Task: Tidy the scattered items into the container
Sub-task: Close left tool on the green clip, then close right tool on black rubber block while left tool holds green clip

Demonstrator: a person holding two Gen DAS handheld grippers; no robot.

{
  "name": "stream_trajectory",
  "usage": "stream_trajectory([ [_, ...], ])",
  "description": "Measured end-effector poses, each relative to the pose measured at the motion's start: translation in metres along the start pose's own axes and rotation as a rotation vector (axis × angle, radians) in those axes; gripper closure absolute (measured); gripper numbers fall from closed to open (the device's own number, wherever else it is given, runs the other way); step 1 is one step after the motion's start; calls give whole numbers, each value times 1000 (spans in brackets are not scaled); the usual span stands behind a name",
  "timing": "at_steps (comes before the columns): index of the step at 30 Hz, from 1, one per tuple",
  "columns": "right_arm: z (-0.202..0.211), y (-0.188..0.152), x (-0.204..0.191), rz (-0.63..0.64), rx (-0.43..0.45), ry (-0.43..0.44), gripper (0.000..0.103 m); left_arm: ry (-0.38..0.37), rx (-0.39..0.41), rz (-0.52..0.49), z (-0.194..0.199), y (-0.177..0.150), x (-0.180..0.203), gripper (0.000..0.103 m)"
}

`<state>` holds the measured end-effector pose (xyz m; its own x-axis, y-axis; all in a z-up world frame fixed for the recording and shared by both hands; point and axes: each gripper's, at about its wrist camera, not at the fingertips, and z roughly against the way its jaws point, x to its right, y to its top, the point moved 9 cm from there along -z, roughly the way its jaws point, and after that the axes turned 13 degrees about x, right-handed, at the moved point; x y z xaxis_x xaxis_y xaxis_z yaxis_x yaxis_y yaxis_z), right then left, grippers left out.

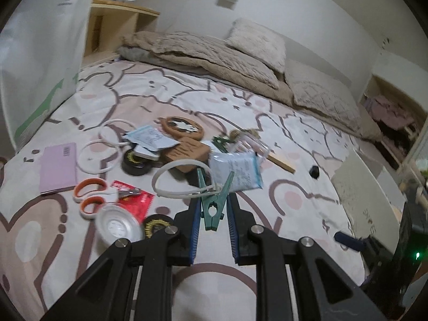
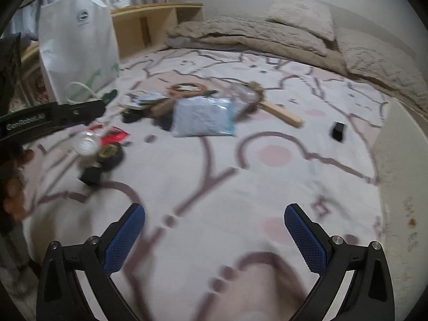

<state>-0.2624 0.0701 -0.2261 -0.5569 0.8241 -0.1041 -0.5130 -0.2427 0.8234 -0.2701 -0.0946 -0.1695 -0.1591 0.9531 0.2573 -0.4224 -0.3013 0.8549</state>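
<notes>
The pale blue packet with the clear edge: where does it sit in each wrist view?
Left wrist: the pale blue packet lies right of centre, just beyond the green clothespin held in the left tongs.
Right wrist: upper centre, at the near edge of the pile.
Shared landmark: the white shopping bag, at the left.

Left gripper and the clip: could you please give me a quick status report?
Left gripper shut on green clip, lifted off the bed. Right gripper open, empty. White bag upright at far left; clutter pile between.
</notes>
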Motion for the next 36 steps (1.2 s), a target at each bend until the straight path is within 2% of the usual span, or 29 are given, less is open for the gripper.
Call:
stream_trajectory([
  [3, -9, -1, -27, 23, -19, 40, 0, 14, 19, 26, 4, 8, -12, 84],
  [6, -16, -1, -55, 63, -27, 66, 8, 3, 29, 74, 9, 14, -23, 84],
  [9, -24, 0, -79, 76, -33, 96, 8, 17, 46, 88, 14, 19, -32, 84],
  [13, -31, 2, -104, 81, -31, 133, 11, 69, 76, 103, 20, 27, -54, 84],
  [16, -37, 2, -120, 75, -43, 169, 19, 79, 83, 147, 22, 30, -70, 84],
  [20, -44, -1, -137, 57, -61, 207, 20, 85, 90, 171, 25, 32, -80, 84],
  [24, -51, -5, -152, 69, -86, 227, 38, 79, 94, 176, 26, 33, -81, 84],
  [29, -60, -10, -162, 98, -93, 220, 48, 75, 90, 182, 26, 32, -81, 84],
  [33, -64, -12, -162, 102, -83, 220, 71, 74, 89, 182, 27, 32, -82, 84],
  [36, -63, -11, -160, 97, -67, 223, 74, 72, 87, 175, 26, 32, -80, 84],
])
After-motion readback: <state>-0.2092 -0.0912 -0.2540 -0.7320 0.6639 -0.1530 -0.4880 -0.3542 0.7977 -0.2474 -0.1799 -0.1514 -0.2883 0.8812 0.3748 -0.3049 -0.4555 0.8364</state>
